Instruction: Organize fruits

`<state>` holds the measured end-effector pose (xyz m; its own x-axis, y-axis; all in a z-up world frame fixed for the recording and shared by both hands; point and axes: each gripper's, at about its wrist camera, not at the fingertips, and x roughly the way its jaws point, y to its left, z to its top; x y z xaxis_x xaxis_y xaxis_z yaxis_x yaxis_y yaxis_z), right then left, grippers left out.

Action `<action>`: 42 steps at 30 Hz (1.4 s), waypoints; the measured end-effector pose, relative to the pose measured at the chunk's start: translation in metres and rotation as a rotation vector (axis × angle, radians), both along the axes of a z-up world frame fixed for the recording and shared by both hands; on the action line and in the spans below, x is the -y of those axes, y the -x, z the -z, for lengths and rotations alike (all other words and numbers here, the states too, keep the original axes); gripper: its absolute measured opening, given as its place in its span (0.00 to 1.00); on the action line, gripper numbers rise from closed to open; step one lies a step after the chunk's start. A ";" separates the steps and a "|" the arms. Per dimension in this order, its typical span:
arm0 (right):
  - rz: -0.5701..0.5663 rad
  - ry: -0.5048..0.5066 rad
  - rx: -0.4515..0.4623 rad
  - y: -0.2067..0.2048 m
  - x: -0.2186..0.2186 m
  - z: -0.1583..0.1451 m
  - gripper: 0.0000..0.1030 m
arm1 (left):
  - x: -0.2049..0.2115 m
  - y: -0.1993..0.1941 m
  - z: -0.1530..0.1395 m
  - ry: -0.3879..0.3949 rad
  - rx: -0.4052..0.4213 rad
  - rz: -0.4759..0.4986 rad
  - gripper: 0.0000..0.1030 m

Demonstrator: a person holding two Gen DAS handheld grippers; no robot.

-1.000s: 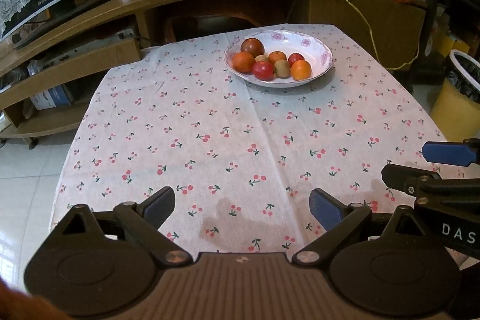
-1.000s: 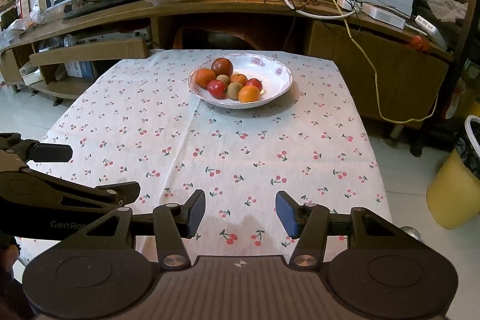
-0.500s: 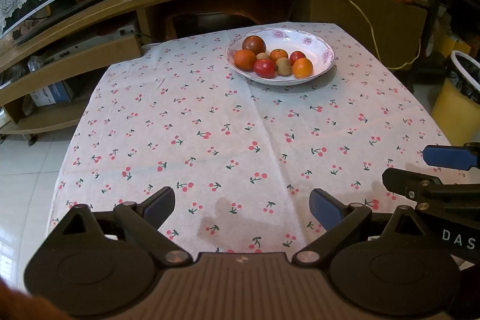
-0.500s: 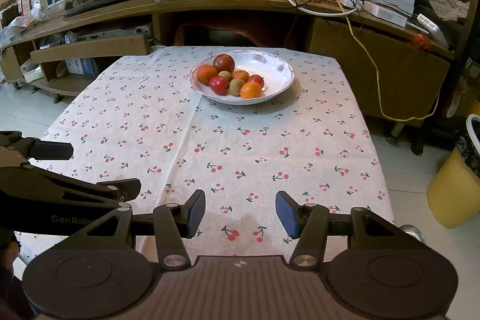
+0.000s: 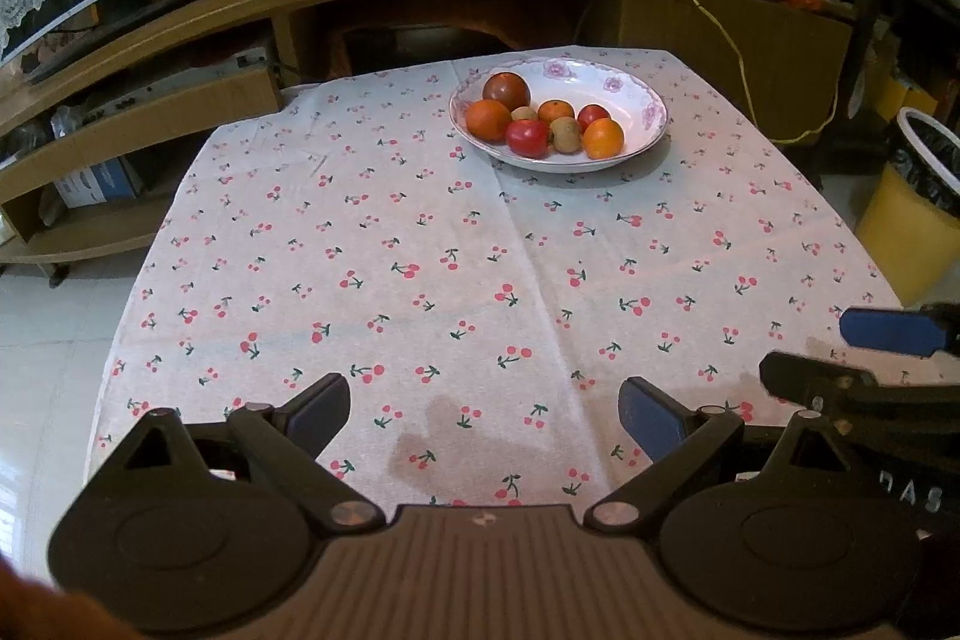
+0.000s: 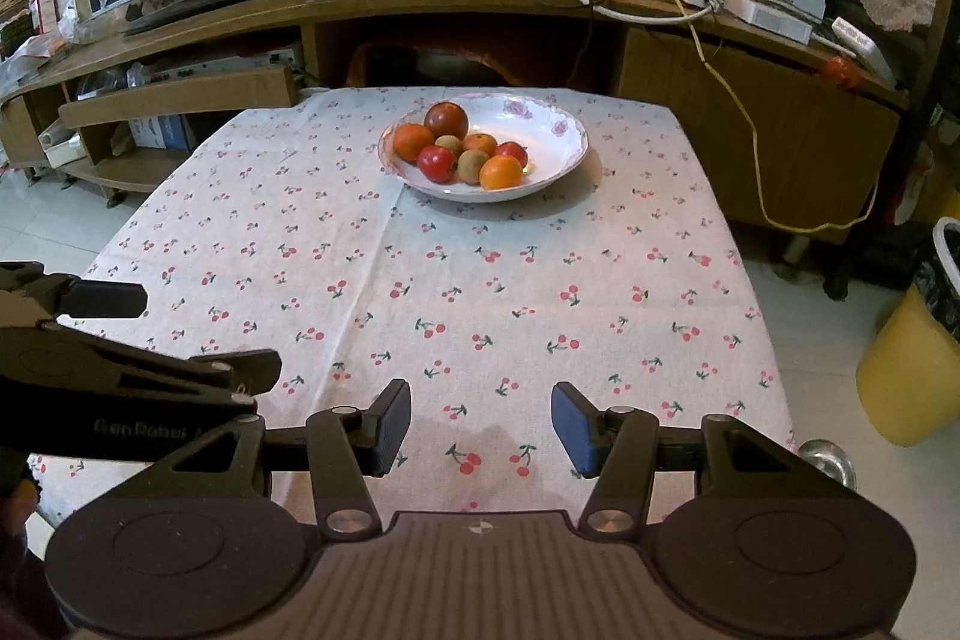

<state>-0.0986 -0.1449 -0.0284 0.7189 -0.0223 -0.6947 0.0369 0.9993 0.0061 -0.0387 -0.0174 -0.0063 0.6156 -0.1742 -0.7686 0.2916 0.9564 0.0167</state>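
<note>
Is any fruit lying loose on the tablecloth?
No, all the fruit on the table sits in the white bowl; the tablecloth is bare.

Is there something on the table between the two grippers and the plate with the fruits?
Nothing visible: only bare cherry-print tablecloth lies between the open left gripper, the open right gripper and the fruit plate.

Left hand-held gripper (image 5: pixel 485 415) and right hand-held gripper (image 6: pixel 481 427) both gape, side by side.
</note>
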 end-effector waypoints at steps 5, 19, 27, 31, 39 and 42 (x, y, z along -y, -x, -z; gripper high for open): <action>-0.003 0.007 0.007 0.007 -0.004 -0.002 0.51 | 0.003 0.005 -0.003 -0.009 0.012 0.009 0.99; 0.013 -0.017 0.040 0.019 -0.002 -0.006 0.51 | 0.000 0.018 -0.010 0.003 0.049 0.015 0.99; 0.012 -0.018 0.031 0.016 -0.003 -0.005 0.51 | 0.000 0.016 -0.008 -0.001 0.047 0.016 0.99; 0.012 -0.018 0.032 0.016 -0.003 -0.004 0.51 | 0.000 0.016 -0.008 -0.001 0.047 0.015 0.99; 0.033 -0.015 0.032 0.016 0.000 -0.004 0.52 | -0.001 0.017 -0.008 0.002 0.046 0.015 0.99; 0.044 -0.019 0.029 0.015 0.002 -0.003 0.52 | -0.001 0.017 -0.008 0.000 0.046 0.017 0.99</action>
<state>-0.1140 -0.1465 -0.0252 0.7375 -0.0414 -0.6741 0.0806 0.9964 0.0270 -0.0553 -0.0169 0.0021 0.6471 -0.1843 -0.7398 0.3062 0.9515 0.0308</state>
